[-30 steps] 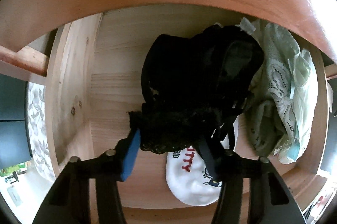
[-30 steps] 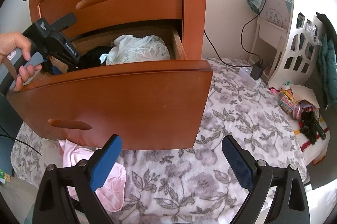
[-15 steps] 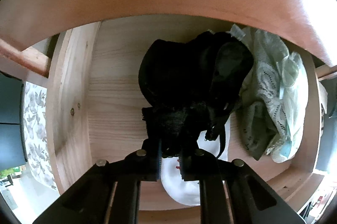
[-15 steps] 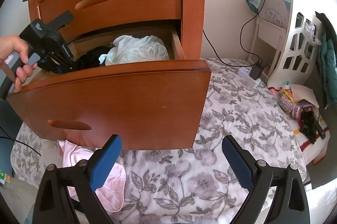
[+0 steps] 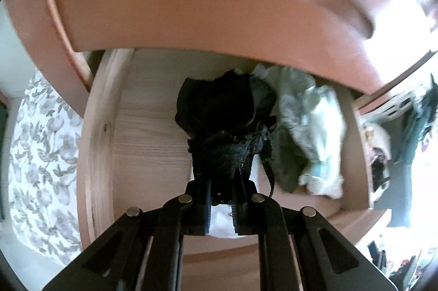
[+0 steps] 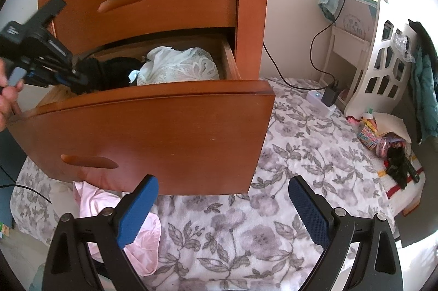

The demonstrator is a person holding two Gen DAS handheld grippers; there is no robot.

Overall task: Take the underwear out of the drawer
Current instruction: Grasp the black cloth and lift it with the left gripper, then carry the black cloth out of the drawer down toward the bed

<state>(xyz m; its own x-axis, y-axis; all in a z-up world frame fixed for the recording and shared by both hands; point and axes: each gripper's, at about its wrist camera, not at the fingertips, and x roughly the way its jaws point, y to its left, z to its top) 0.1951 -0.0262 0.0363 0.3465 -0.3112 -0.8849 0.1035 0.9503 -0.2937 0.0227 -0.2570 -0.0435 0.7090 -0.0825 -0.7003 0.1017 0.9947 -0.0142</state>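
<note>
In the left wrist view we see the left tool clamped on the black lace underwear, which hangs above the drawer floor beside pale lace garments. The right wrist view alone shows us the right tool standing wide and empty over the floral bedspread, near a pink garment.
</note>
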